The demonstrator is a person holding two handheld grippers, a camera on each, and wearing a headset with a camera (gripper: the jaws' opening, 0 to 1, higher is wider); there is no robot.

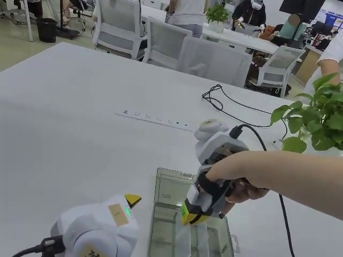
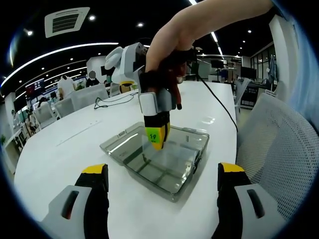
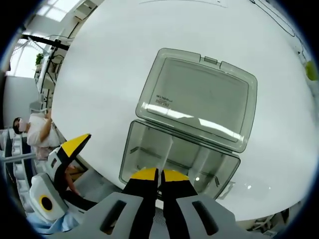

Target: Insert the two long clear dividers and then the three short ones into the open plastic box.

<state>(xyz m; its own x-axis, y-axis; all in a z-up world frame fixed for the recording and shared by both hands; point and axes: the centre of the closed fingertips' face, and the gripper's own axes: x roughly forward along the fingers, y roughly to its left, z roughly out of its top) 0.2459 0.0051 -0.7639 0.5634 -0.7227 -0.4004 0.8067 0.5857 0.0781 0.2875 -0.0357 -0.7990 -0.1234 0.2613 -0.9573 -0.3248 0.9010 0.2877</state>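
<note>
- left gripper [image 2: 163, 169] is nearest, low at the person's left. Its jaws are spread wide, hold nothing, and hang just short of the box.
- open plastic box [image 3: 130, 149] lies on the white surface [image 1: 80, 123] straight ahead. Its smoky clear tray is on the near side.
- lid [image 3: 199, 94] is flipped fully back, flat on the surface, and hinged to the tray's far edge.
- right gripper [image 3: 159, 175] points steeply down into the tray, gripped from above by a hand [image 1: 230, 176].
- The right jaws are pressed almost together. They seem to pinch the top edge of a clear divider [image 1: 194, 238] that stands upright inside the tray, though the plastic is see-through and hard to make out.
- Another clear partition [image 3: 202, 162] stands upright in the tray, beside the held one and parallel to it.
- In the left gripper view the yellow tips of the right gripper sit just above the tray's middle.
- black cable [image 1: 236, 110] runs from the right gripper's back and loops on the surface behind it.
- white power strip [image 1: 155, 119] lies flat, beyond the lid, well apart from the box.
- green plant [image 1: 316, 115] is at the surface's right edge.
- grey mesh chairs [image 1: 214, 61] stand along the far edge, with people at desks behind them.
</note>
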